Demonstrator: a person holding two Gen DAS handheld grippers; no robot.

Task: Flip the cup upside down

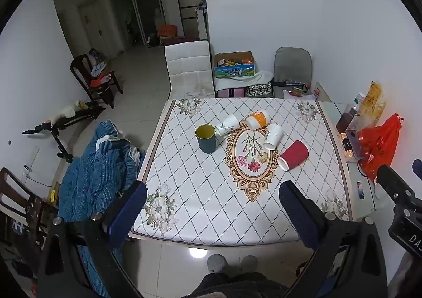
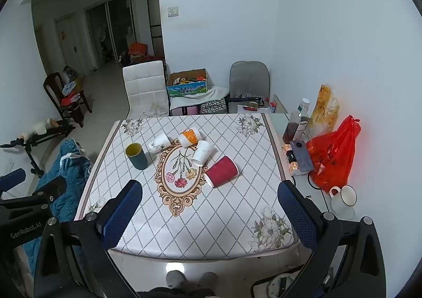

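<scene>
Square worktop [image 1: 303, 208] with diamond-pattern floral cloth, white-walled room, tiled floor. Five cups mid-worktop: one upright dark green cup with yellow inside [image 1: 206, 138], four paper cups on their sides. Left claw [image 1: 213, 208] and right claw [image 2: 209, 208] both wide open, holding nothing, above near edge.

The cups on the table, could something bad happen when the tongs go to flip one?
Maybe. The red cup and three paper cups lie on their sides, so a nudge might roll them. The white cup sits close to the orange cup; open tongs could bump both.
</scene>
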